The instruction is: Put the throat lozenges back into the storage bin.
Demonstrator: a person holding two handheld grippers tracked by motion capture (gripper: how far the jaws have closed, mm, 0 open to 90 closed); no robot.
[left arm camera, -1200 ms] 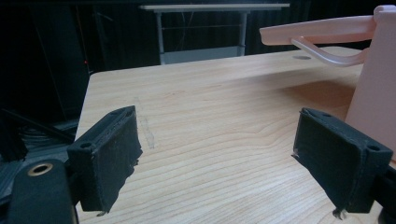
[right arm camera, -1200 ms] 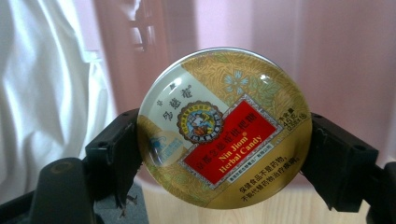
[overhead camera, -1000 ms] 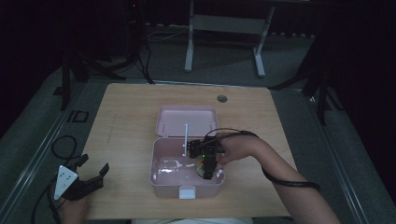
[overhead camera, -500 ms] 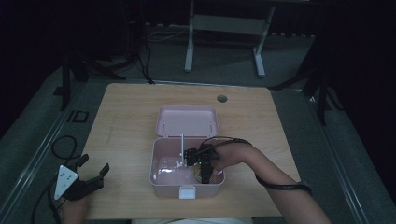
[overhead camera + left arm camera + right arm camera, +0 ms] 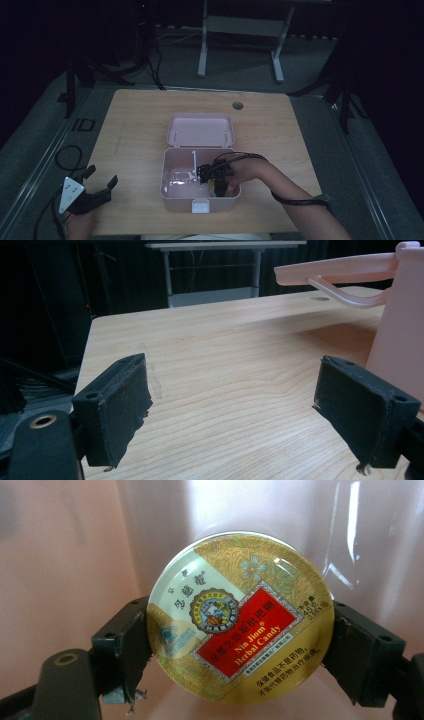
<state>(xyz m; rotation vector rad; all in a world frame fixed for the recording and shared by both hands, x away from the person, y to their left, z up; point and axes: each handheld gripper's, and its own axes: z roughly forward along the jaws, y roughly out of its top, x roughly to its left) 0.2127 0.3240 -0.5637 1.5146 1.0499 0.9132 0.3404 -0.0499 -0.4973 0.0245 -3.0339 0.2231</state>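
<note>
My right gripper (image 5: 216,181) is lowered inside the open pink box (image 5: 172,189) on the table (image 5: 135,130), its fingers (image 5: 122,645) pinching a round candy tin (image 5: 240,617) by its rim on opposite sides. The tin is inside the box, in its right half, beside the white divider (image 5: 194,159); I cannot tell whether it touches the floor of the box. My judgement: either placing or removal is under way, with release or lift-out remaining. The tin has a glossy gold lid with floral patterning, a red label and a circular emblem. My left gripper (image 5: 95,192) waits well left of the box, fingers (image 5: 117,407) spread and empty.
</note>
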